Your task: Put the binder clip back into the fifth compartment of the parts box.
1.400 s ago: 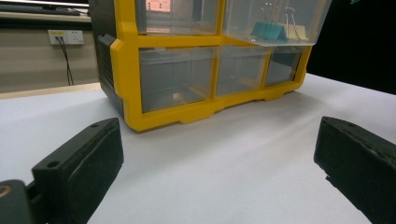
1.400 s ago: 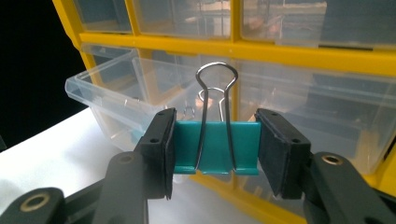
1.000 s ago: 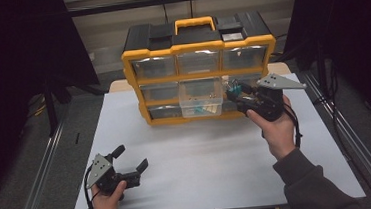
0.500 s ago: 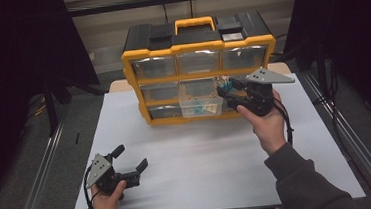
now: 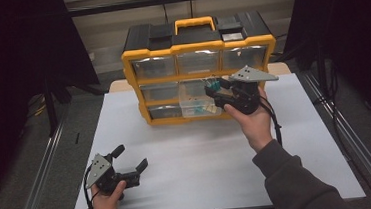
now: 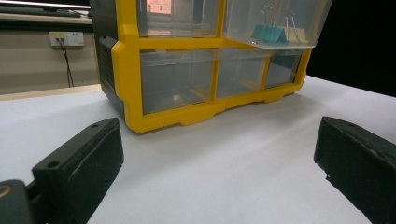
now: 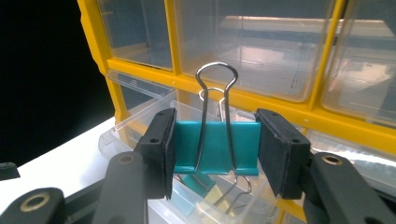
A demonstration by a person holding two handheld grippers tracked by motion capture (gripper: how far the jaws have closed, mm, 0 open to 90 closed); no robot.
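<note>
Since the earlier frame my right gripper [image 5: 211,88] has lifted a little and drawn back from the yellow organizer [image 5: 198,48], carrying a teal binder clip [image 7: 215,145]. It is clenched on the clip's two sides, with the wire handles standing upright between the jaws. The clip hangs just above the pulled-out middle drawer [image 5: 197,105], where more clips [image 6: 270,32] lie. My left gripper [image 5: 128,161] rests released on the white bench [image 5: 213,157], well apart. I judge the right hand is the nearer one for carrying the clip away.
</note>
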